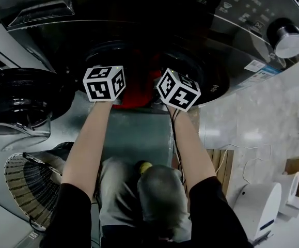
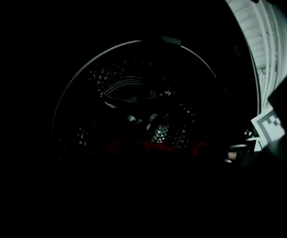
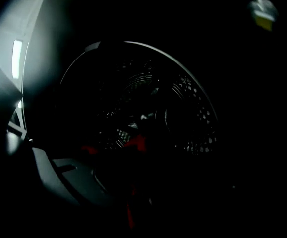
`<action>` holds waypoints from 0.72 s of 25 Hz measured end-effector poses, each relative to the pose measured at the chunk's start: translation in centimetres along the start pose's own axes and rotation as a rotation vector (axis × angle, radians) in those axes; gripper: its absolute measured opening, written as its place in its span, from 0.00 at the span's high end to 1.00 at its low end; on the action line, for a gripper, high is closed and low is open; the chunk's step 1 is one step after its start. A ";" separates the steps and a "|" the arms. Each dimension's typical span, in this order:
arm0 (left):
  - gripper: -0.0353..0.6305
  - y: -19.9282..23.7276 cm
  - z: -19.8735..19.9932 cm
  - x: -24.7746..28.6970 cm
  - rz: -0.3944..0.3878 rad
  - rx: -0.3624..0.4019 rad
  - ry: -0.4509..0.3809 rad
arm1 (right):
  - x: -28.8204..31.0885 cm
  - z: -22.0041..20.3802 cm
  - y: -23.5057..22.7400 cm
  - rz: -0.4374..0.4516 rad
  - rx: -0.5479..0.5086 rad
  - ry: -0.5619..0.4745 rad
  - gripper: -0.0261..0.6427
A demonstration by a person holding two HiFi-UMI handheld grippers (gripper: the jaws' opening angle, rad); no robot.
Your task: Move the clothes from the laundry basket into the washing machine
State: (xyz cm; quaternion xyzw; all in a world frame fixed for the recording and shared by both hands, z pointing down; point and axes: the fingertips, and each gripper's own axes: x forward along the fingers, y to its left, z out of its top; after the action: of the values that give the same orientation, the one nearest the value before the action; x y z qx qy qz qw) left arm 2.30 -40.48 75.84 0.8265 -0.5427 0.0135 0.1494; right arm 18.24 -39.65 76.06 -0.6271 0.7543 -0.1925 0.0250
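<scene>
L gripper (image 1: 104, 83), R gripper (image 1: 178, 89) at drum (image 2: 128, 83), red garment (image 1: 137, 90) between (jaws too dark).

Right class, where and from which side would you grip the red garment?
Probably the red garment's bunched near edge, coming from the front through the drum rim: it is a soft heap, and the rim walls off every other side.

Glossy dark washing machine (image 1: 139, 19), perforated metal drum (image 2: 175, 125), red cloth (image 1: 138, 91)

White rounded appliance (image 1: 257, 211) beside a wooden panel (image 1: 226, 180) on pale marbled floor (image 1: 252, 118).
</scene>
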 end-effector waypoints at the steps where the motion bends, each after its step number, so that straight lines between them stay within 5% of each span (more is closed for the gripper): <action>1: 0.85 0.1 0.0 0.4 0.004 0.009 0.014 | 0.2 -0.1 0.2 0.006 -0.028 0.004 0.85; 6: 0.78 -0.2 -0.6 0.9 0.003 0.050 0.045 | 0.9 -1.6 2.0 0.071 -0.118 0.056 0.67; 9: 0.61 -0.7 -0.5 1.2 -0.021 0.068 0.061 | 1.3 -1.7 2.0 0.052 -0.139 0.056 0.59; 18: 0.59 -1.6 0.8 -0.3 -0.045 0.089 0.042 | -0.2 -0.9 3.0 0.075 -0.122 0.046 0.54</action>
State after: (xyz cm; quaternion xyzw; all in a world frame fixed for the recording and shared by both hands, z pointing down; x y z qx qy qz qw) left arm 3.51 -39.80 74.62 0.8437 -0.5197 0.0515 0.1240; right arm 15.20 -38.82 75.93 -0.5940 0.7881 -0.1597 -0.0235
